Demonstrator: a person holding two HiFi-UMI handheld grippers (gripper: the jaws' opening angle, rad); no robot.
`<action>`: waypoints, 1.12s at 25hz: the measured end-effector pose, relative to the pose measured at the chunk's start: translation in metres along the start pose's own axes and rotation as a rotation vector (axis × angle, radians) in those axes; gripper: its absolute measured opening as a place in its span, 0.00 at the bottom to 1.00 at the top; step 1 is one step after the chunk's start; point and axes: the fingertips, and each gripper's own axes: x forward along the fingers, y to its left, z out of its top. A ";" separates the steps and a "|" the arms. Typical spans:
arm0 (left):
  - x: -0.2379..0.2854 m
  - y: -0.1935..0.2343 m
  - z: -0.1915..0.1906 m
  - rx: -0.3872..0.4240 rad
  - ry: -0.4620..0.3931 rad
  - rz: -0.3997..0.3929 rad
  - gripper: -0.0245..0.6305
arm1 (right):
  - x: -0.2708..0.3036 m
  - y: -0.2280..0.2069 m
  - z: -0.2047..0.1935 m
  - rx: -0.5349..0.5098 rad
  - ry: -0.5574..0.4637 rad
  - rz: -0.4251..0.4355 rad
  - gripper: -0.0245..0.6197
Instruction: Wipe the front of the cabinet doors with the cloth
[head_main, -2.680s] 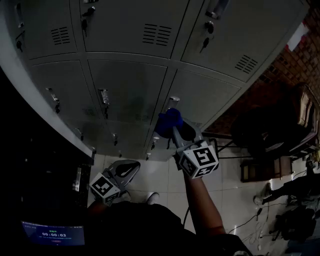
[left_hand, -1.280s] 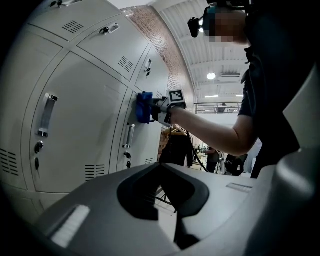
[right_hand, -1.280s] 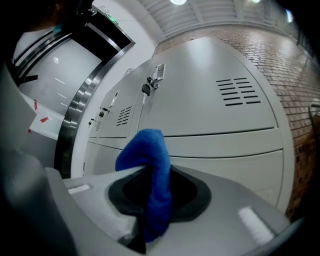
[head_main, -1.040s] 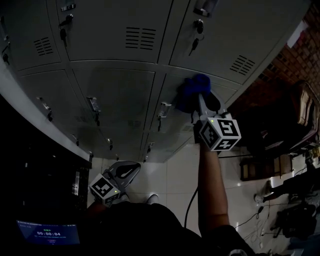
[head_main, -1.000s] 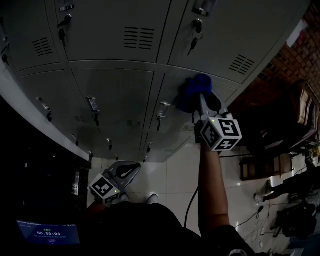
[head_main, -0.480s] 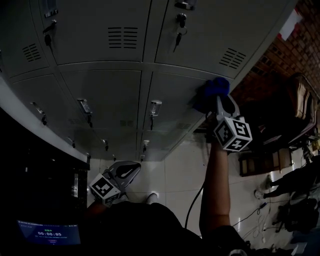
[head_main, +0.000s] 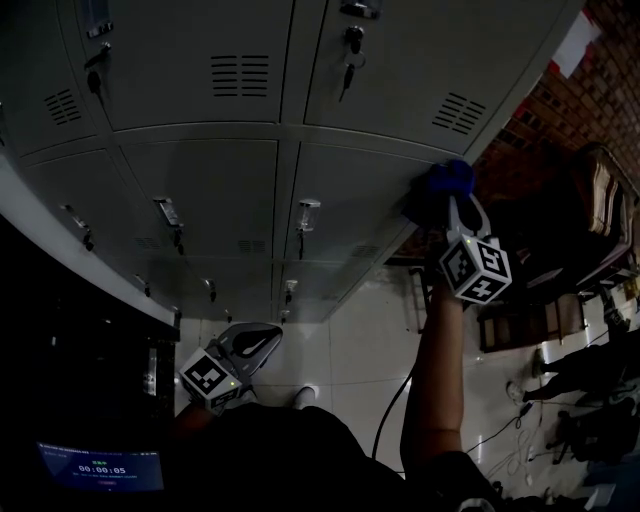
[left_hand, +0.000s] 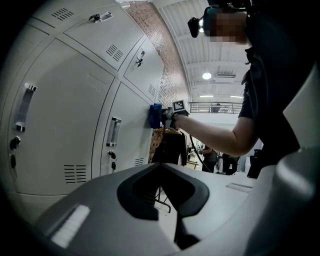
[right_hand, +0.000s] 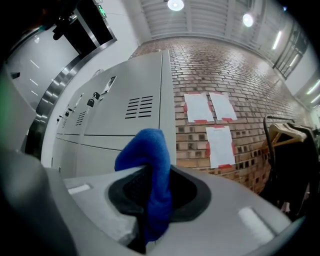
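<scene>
A bank of grey metal cabinet doors (head_main: 220, 190) with handles, keys and vents fills the head view. My right gripper (head_main: 450, 205) is shut on a blue cloth (head_main: 440, 185) and presses it against the right edge of a middle-row door (head_main: 360, 200). In the right gripper view the cloth (right_hand: 150, 175) stands folded between the jaws, the doors (right_hand: 125, 120) just beyond. My left gripper (head_main: 255, 345) hangs low near my body, shut and empty. The left gripper view shows the doors (left_hand: 65, 135) and the cloth (left_hand: 155, 116) far off.
A brick wall (right_hand: 220, 85) with taped paper sheets (right_hand: 210, 107) adjoins the cabinet's right end. A coat rack with dark garments (head_main: 590, 230) stands to the right. White tiled floor (head_main: 350, 350) lies below, with cables. A small timer screen (head_main: 100, 468) glows at lower left.
My right gripper has carried the cloth rightward and a little upward across the middle-row door, from near its handle to its right edge. The left gripper has stayed still.
</scene>
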 end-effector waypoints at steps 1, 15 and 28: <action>-0.001 0.000 -0.001 -0.001 0.002 0.003 0.04 | -0.003 0.003 0.001 -0.005 -0.006 0.001 0.14; -0.035 0.000 0.000 -0.002 -0.015 0.069 0.04 | -0.003 0.189 -0.019 -0.088 -0.053 0.322 0.14; -0.067 0.012 -0.004 -0.008 -0.017 0.143 0.04 | 0.040 0.239 -0.051 -0.103 0.014 0.392 0.14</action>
